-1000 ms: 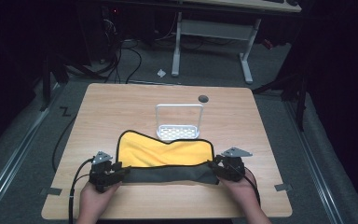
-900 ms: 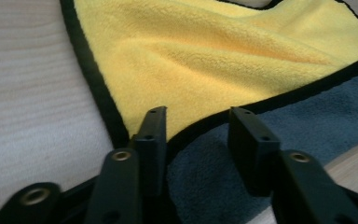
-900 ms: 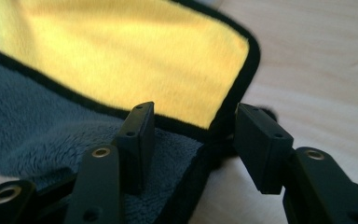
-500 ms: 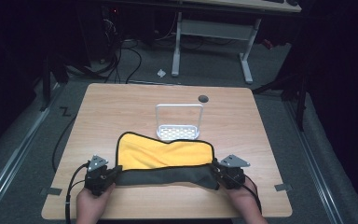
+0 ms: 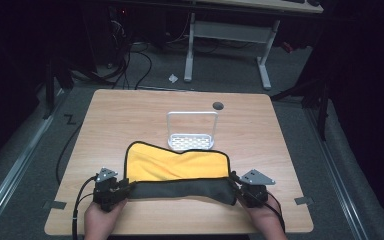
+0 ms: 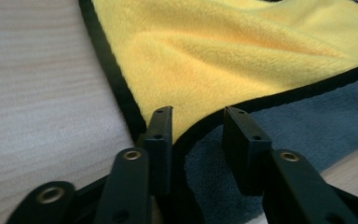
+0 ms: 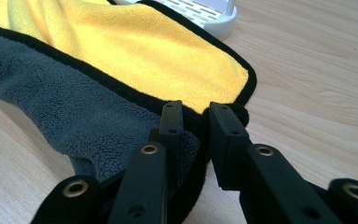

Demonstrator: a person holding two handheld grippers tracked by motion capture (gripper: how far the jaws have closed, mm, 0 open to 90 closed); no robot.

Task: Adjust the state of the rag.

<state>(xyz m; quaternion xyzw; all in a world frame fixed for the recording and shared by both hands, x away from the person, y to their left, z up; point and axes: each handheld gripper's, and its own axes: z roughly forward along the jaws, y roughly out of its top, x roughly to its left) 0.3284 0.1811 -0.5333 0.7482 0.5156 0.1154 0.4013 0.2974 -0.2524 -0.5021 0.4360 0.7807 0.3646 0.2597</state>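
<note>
Wooden table (image 5: 130,115), white rack (image 5: 191,131) seemingly empty, left hand-held gripper (image 5: 126,185) parted, just opening, right hand-held gripper (image 5: 234,183) pinching yellow-grey cloth (image 5: 180,165)

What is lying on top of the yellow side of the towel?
The towel's own grey near edge is folded over it, hiding the yellow beneath. The towel's far edge partly covers the white rack's base.

Wooden counter (image 5: 130,115) held a white perforated rack (image 5: 191,135) with an upright frame, set near the middle. A dark round hole (image 5: 218,105) sat close to the far edge. Cables (image 5: 130,65) and a white desk frame (image 5: 225,35) stood on the grey floor (image 5: 300,75) behind.
</note>
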